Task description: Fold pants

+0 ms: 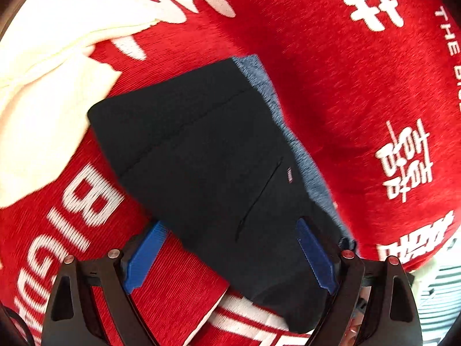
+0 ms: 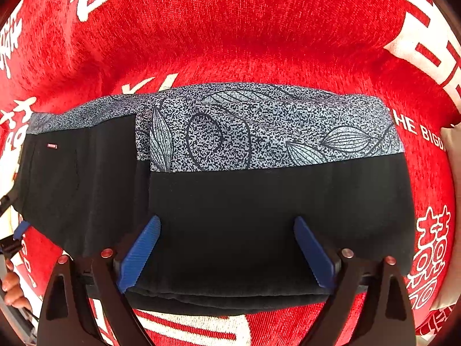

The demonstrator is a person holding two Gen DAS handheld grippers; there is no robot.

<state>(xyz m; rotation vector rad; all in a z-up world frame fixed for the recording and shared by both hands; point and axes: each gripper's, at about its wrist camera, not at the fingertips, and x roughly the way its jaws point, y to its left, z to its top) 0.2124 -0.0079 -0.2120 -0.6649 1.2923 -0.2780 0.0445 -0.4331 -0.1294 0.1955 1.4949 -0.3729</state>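
One pair of dark pants (image 2: 259, 216), folded, lies on a red printed blanket (image 2: 230, 28) between my two grippers.

My right gripper (image 2: 227, 248) has its jaws spread wide over the near folded edge, gripping nothing. My left gripper (image 1: 230, 250) is likewise released, with one blue finger (image 1: 314, 253) resting on the pants' corner. A speckled leaf-print band (image 2: 273, 127) runs along the far edge. One cream cloth (image 1: 43, 86) lies beside the pants; bare blanket surrounds the other sides.
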